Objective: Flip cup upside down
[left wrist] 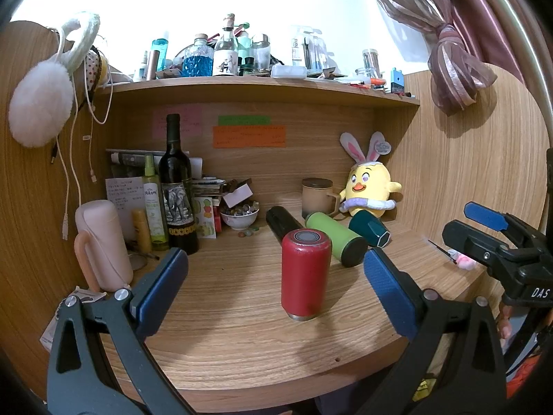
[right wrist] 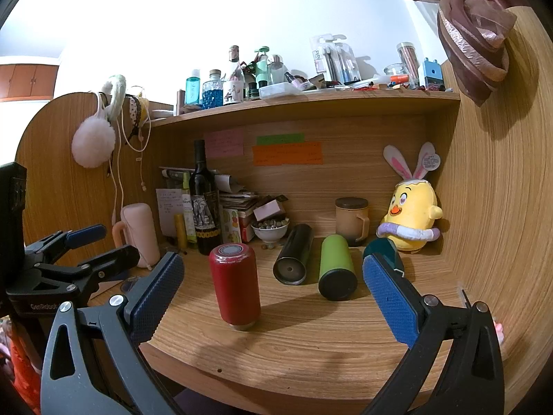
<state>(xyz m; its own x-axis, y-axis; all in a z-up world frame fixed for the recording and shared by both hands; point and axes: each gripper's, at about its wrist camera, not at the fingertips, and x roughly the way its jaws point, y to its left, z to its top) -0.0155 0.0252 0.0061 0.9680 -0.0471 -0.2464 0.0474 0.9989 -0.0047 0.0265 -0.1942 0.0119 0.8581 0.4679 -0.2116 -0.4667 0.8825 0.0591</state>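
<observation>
Standing upright on the desk [left wrist: 242,363], the red cup [left wrist: 305,273] is sitting untouched between the left gripper's [left wrist: 276,276] spread fingers. From the right wrist, the right gripper [right wrist: 273,280] is gaping apart, empty, the cup nearer its left finger [right wrist: 155,294].

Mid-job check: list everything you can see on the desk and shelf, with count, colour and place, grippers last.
red cup: 1, red, standing at desk centre front
black cup: 1, black, lying behind it
green cup: 1, green, lying beside the black one
teal cup: 1, dark teal, lying by the plush
mug: 1, beige, lidded, rear
chick plush: 1, yellow, rear right corner
wine bottle: 1, dark, rear left
pink bottle: 1, left
bowl: 1, white
left gripper: open
right gripper: open
</observation>
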